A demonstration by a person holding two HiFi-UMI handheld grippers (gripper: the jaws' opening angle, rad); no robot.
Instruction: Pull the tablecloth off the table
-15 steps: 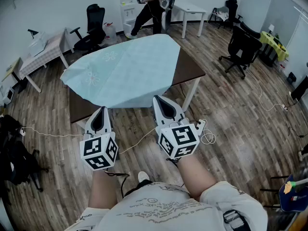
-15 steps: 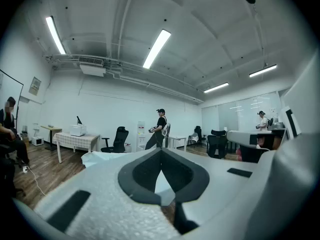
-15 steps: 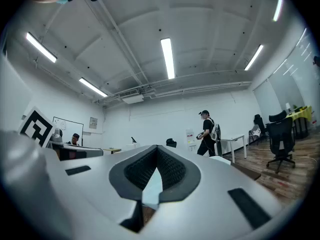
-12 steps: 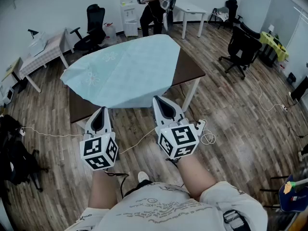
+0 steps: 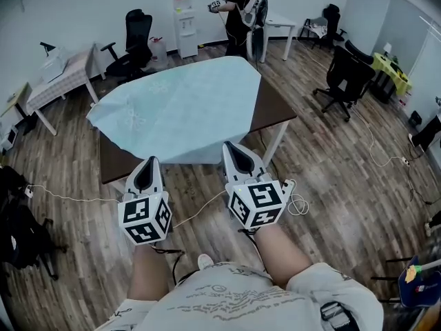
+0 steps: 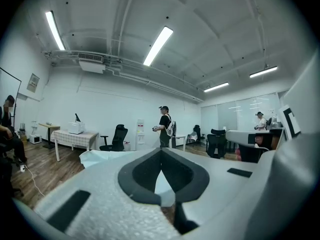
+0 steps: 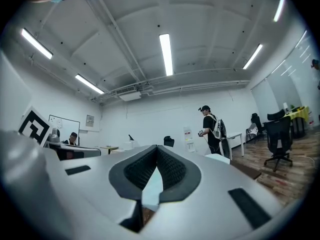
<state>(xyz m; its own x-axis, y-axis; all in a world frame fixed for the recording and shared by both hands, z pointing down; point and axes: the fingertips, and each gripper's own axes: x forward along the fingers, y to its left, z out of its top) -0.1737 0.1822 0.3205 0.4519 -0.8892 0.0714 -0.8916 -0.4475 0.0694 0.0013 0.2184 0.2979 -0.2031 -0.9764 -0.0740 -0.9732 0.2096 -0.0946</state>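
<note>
Tablecloth [image 5: 179, 109] looks light, limp, slippery, lying askew over the worktop [image 5: 273, 105]; its hanging near hem suits gripping. Left hand-held gripper [image 5: 152, 161] and right hand-held gripper [image 5: 230, 147] are closed, empty.

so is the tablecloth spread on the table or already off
Spread on the table, skewed: the tablecloth covers most of the top, bare brown corners show, and its near edge hangs over the front.

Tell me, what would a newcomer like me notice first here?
Most likely the pale blue tablecloth, draped askew over the brown table in the middle of the room. Next come the left gripper and right gripper, white with black-and-white marker cubes, jaws closed, pointing at the cloth's near edge. A person in black stands beyond the table.
</note>
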